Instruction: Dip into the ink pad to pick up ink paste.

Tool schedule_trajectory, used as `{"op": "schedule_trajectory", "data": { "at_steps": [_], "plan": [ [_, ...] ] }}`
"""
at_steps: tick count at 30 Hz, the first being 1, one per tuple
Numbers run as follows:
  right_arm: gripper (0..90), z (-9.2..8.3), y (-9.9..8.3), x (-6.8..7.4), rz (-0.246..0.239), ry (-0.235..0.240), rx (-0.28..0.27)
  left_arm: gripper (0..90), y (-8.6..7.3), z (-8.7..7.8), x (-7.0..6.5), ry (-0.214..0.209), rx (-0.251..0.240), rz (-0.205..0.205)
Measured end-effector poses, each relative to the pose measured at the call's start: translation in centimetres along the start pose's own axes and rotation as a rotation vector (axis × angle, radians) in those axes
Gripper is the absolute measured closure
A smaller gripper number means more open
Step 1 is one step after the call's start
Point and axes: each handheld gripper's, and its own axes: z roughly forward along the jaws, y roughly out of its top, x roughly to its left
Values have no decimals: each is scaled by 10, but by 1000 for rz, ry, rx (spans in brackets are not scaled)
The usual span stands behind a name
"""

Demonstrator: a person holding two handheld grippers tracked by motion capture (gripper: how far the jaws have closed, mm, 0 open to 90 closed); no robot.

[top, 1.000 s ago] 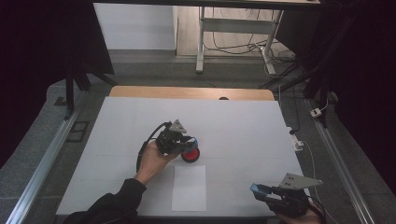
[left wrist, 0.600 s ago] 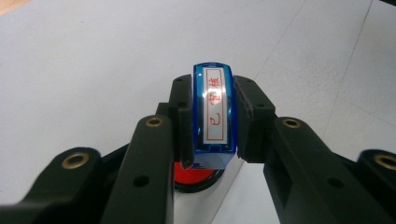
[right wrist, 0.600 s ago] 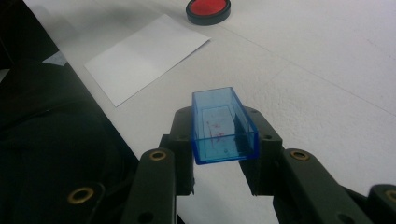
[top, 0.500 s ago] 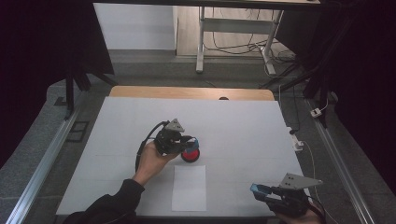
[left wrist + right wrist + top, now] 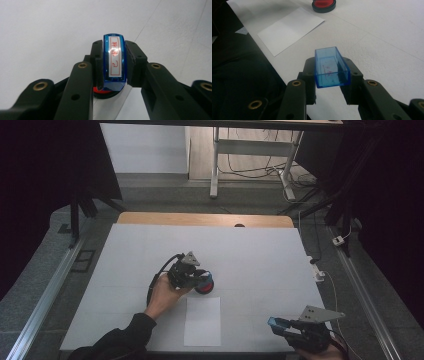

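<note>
My left gripper (image 5: 194, 278) is shut on a blue stamp (image 5: 114, 61) with a white label and red characters. The stamp's lower end rests on the red ink pad (image 5: 106, 93), a round black-rimmed pad (image 5: 206, 285) near the table's middle. My right gripper (image 5: 278, 324) hovers at the front right edge, shut on a clear blue rectangular cap (image 5: 331, 67) with its hollow side up; the cap (image 5: 274, 322) points left. A white sheet of paper (image 5: 202, 321) lies flat just in front of the ink pad, which shows in the right gripper view (image 5: 323, 5) beyond the sheet (image 5: 290, 28).
The white table top (image 5: 260, 255) has a wooden strip along its far edge. Metal rails run down both sides of the table. A dark sleeve (image 5: 234, 75) lies at the near edge beside the paper. Cables and a desk frame stand on the floor beyond.
</note>
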Motion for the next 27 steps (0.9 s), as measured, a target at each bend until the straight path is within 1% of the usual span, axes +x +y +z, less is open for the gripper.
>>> {"op": "schedule_trajectory", "data": {
  "at_steps": [9,14,16,19,22,24,27],
  "plan": [
    [689,0,0,0,-4,-2,5,703,-2,3,3,-4,-6,-10],
    [689,0,0,0,-5,-2,6,703,-4,7,4,3,6,-10],
    [689,0,0,1,-5,-2,7,704,-5,8,5,-2,0,-11],
    [689,1,0,1,-5,-2,7,706,-5,8,3,6,6,7],
    [689,1,0,1,-6,-1,11,708,-3,9,0,19,24,19],
    [689,1,0,1,-5,-2,13,709,-2,9,-2,29,28,22],
    [689,1,1,1,-7,-5,16,710,-2,9,-4,38,40,37]
  ]
}}
